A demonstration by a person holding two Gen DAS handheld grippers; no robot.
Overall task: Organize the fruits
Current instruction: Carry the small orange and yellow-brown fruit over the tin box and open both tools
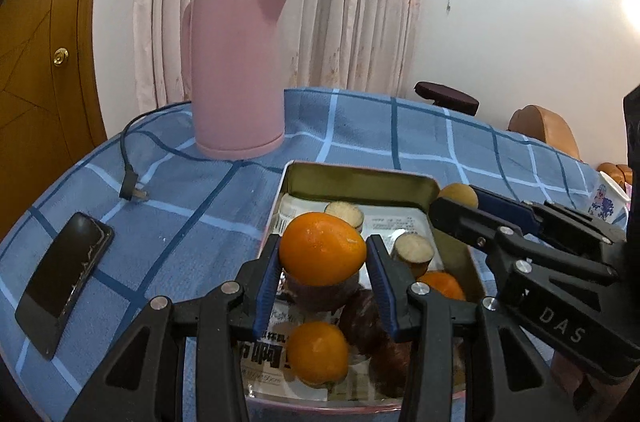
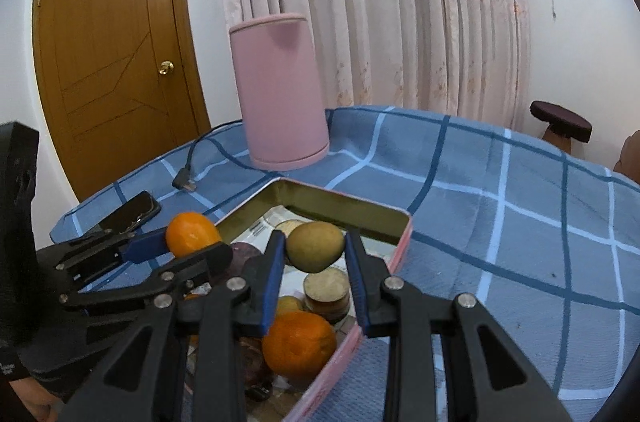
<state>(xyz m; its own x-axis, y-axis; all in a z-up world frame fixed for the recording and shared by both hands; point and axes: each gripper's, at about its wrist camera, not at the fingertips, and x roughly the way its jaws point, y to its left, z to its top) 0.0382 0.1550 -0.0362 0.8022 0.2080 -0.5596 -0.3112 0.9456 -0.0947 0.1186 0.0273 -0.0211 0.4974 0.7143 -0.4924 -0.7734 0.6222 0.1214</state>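
Observation:
My left gripper (image 1: 323, 254) is shut on an orange (image 1: 322, 249) and holds it above the open metal tin (image 1: 360, 178). The right gripper (image 2: 314, 248) is shut on a yellow-green fruit (image 2: 315, 245), also over the tin (image 2: 344, 208). In the left wrist view the right gripper (image 1: 456, 200) comes in from the right with its fruit (image 1: 460, 194) at the tin's right rim. Seen from the right wrist, the left gripper (image 2: 184, 242) holds the orange (image 2: 191, 233) at the tin's left side. Inside the tin lie more oranges (image 1: 318, 352), cut pale-faced pieces (image 1: 413, 249) and dark purple fruit (image 1: 362, 316).
A pink kettle (image 1: 236, 70) stands behind the tin on the blue checked tablecloth (image 1: 180, 222). Its cord and plug (image 1: 134, 188) lie to the left, with a black phone (image 1: 66, 282) near the left edge. A patterned cup (image 1: 606, 202) sits at the far right. A dark stool (image 2: 560, 120) stands beyond the table.

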